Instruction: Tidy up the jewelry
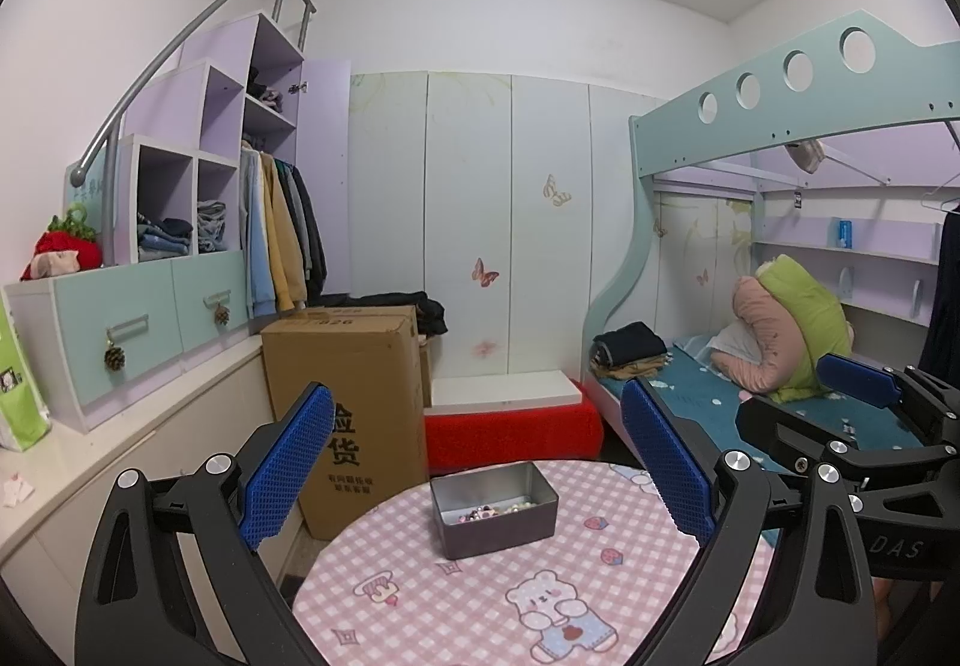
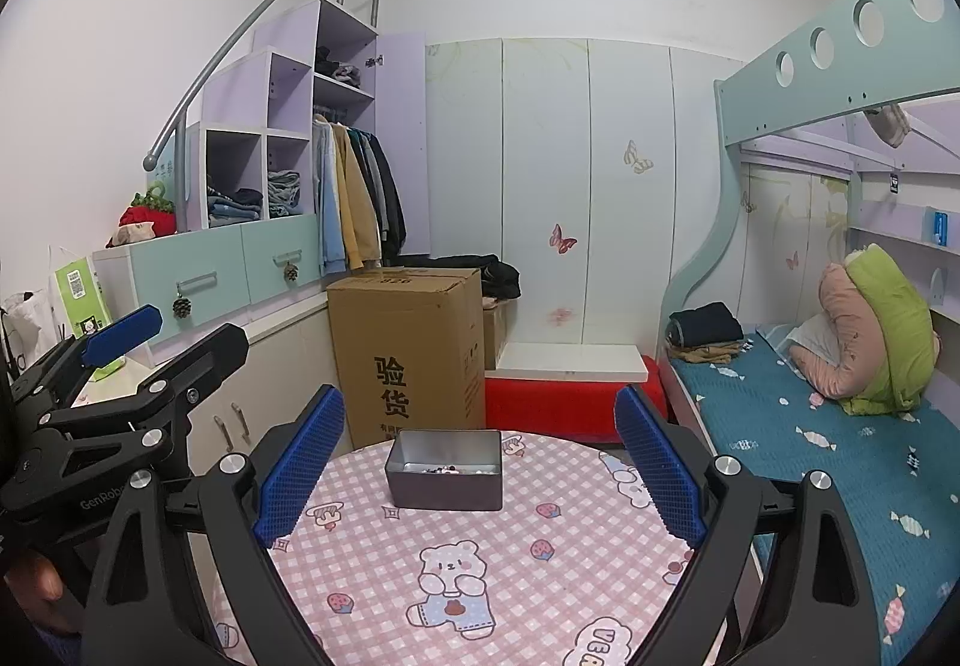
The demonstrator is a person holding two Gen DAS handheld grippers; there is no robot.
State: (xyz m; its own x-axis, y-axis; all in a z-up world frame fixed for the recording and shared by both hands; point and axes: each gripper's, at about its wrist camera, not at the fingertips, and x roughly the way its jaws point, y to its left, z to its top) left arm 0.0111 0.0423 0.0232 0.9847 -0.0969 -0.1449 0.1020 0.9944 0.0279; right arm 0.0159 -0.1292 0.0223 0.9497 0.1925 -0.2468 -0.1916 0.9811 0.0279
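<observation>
Two claws held wide apart and gripping nothing, left claw (image 1: 477,468) and right claw (image 2: 480,465) both raised above the near edge of the round surface (image 1: 480,606), with the grey tin (image 1: 493,510) of small jewelry (image 1: 489,512) straight ahead between the blue fingers (image 1: 288,468), well short of contact. Likely to go wrong here: nudging the light tin across the slick pink cloth (image 2: 480,576) toward the far edge, or pinching several tiny beads at once and scattering them, given broad pads against very small pieces.
</observation>
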